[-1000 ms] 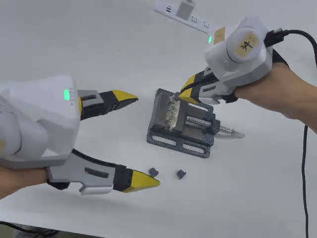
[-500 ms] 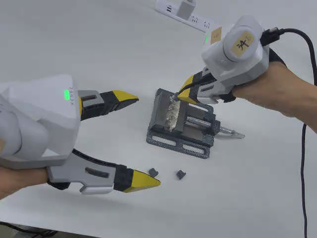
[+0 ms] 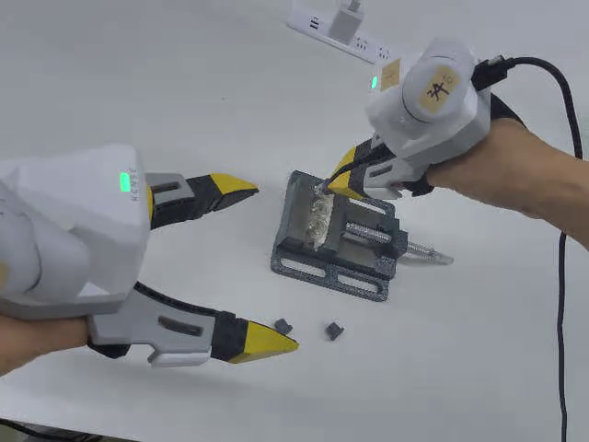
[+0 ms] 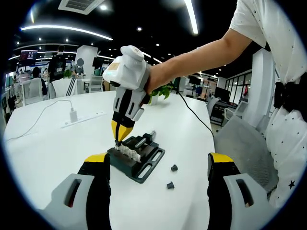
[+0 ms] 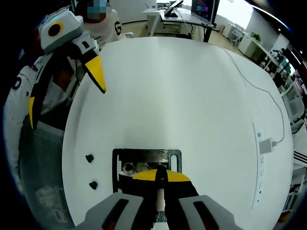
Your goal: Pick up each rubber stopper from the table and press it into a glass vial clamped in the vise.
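The white tabletop (image 3: 184,92) was the biggest thing, and everything else sat on it or hung over it. The left claw (image 3: 276,267) was held low over the near side with its two jaws wide apart and nothing between them. The right claw (image 3: 327,184) pointed down at the far end of the vise (image 3: 336,262). A bare arm (image 3: 525,180) reached in behind it from the right.

The right claw's jaws were pinched together on a small dark stopper (image 5: 161,176). The tips were right at the top of the vise, over the row of glass vials (image 3: 316,218). In the right gripper view, the yellow tips covered the vial under them, so I could not tell if the stopper was touching it. Two open vial mouths (image 5: 135,167) showed just beside the tips.

The vise sat flat near the middle of the tabletop, between the two claws. Its screw handle (image 3: 428,253) stuck out to the right. A white power strip (image 3: 340,28) with a plug in it lay far back, well away from the vise. A black cable (image 3: 563,276) ran down the right edge.

The two loose stoppers (image 3: 308,328) lay in the open on the tabletop in front of the vise. One was just beside the left claw's lower tip. The other was a bit further right.
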### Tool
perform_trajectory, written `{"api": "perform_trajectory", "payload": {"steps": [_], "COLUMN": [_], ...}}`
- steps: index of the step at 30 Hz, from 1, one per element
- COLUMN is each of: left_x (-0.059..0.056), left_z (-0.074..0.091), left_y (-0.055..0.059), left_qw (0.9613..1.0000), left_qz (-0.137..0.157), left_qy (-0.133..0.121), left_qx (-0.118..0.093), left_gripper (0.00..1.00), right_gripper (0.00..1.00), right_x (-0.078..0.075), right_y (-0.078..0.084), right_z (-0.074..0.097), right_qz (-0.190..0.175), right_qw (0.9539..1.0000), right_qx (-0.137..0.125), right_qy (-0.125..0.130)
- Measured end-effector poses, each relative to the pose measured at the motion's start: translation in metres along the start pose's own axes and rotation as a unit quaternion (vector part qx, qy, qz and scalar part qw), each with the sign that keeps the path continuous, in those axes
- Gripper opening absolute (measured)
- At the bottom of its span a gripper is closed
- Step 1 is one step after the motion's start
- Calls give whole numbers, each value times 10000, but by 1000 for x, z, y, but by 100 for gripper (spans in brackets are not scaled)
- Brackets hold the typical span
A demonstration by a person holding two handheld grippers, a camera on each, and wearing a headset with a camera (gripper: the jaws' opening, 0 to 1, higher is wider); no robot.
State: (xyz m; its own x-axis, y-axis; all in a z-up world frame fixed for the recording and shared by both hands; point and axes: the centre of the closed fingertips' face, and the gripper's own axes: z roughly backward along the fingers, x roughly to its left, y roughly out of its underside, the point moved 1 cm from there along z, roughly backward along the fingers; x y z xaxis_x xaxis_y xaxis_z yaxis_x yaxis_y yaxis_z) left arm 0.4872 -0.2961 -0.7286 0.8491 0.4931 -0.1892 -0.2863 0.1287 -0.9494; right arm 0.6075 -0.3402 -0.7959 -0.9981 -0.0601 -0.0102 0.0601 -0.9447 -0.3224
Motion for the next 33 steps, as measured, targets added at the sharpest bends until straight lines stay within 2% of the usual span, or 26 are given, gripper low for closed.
{"api": "perform_trajectory", "payload": {"steps": [10, 19, 33], "left_x": [2, 3, 5], "left_z": [0, 0, 0], "left_y": [0, -1, -3], "left_qw": [10000, 10000, 9999], "left_qz": [-1, -1, 14], "left_qy": [-18, -43, -71], "left_qx": [-17, -33, -69], "left_gripper": [83, 83, 82], "right_gripper": [0, 0, 0], "right_x": [2, 1, 3], "right_y": [0, 2, 0], "right_z": [-2, -3, -6], "right_qz": [127, 65, 396], "right_qw": [9998, 9999, 9986], "right_qx": [139, 147, 333], "right_qy": [18, -6, 110]}}
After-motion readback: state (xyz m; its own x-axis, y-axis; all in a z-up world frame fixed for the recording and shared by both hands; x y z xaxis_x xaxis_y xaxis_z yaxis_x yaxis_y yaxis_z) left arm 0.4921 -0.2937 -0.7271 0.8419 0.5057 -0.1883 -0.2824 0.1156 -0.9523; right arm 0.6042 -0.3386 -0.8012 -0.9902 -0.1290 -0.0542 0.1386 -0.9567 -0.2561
